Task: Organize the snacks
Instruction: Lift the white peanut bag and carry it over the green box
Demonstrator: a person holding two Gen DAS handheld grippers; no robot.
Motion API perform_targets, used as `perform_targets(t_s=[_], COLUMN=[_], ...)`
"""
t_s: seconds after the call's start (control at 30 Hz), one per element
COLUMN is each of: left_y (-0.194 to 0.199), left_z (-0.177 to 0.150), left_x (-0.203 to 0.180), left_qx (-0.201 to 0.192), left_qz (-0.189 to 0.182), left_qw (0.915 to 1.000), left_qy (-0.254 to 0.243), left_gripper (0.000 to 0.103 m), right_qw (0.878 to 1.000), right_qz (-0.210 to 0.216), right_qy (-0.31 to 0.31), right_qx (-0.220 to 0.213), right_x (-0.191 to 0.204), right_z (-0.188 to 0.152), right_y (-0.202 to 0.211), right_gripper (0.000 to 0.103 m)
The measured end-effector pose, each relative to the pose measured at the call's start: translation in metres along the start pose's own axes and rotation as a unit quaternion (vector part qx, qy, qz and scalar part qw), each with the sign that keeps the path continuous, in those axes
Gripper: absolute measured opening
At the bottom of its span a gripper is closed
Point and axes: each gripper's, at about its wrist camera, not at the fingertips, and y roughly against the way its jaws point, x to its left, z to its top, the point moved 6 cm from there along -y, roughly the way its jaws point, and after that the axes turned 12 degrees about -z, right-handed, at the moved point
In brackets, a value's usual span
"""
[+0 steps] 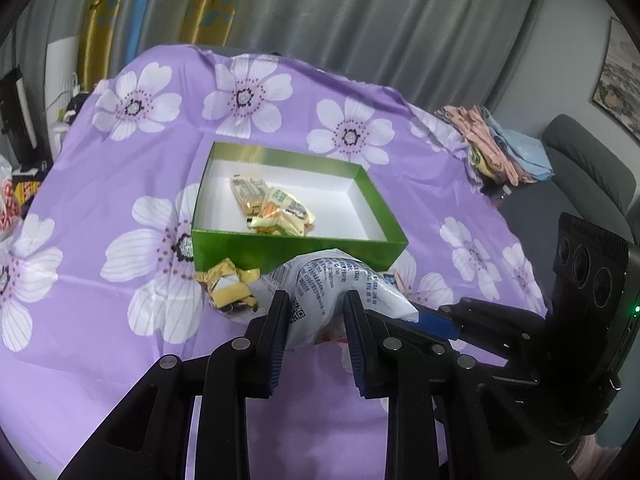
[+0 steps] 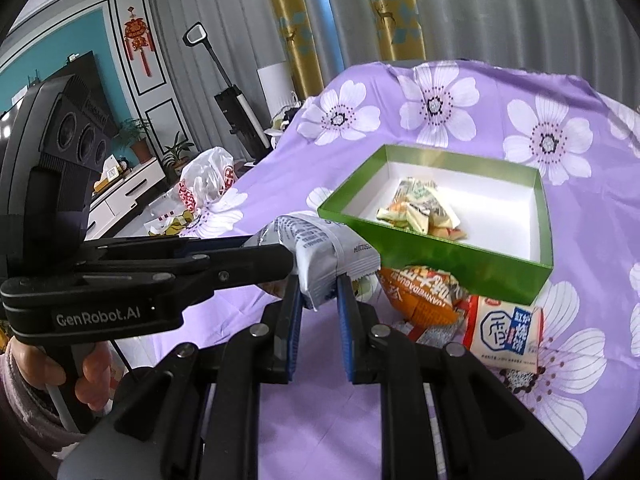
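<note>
- Left gripper (image 1: pixel 316 312) – blue ribbed pads pinched on one end of a crinkly white snack bag (image 1: pixel 340 284), black print and a QR code on the foil.
- Right gripper (image 2: pixel 318 292) clamps the other end of the same bag (image 2: pixel 320 256); bag held in the air just in front of the box.
- Green box (image 1: pixel 280 246): glossy rectangular walls, white inside, open top – a small heap of yellow-white wrapped snacks (image 1: pixel 276 210) near the middle.
- Loose on the cloth by the box's near wall: gold-yellow wrapped pack (image 1: pixel 230 286), puffy orange bag (image 2: pixel 420 296), flat white packet with blue print (image 2: pixel 504 330).
- Purple tablecloth (image 1: pixel 120 168), white flower print, wrinkled.
</note>
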Motion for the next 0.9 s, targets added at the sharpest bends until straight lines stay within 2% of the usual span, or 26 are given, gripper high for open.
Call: perform_targets(t_s=[0.9], left_y=[-0.024], left_z=[0.039], left_x=[-0.012], left_qx=[-0.004], left_qz=[-0.005], left_qw=[0.9993], left_qy=[-0.038], left_gripper=[0.028], right_qw=[0.999], right_qz=[-0.020], right_qy=[-0.009], right_qx=[-0.032], right_x=[-0.028], right_z=[0.028], right_y=[-0.003], right_gripper=[0.018])
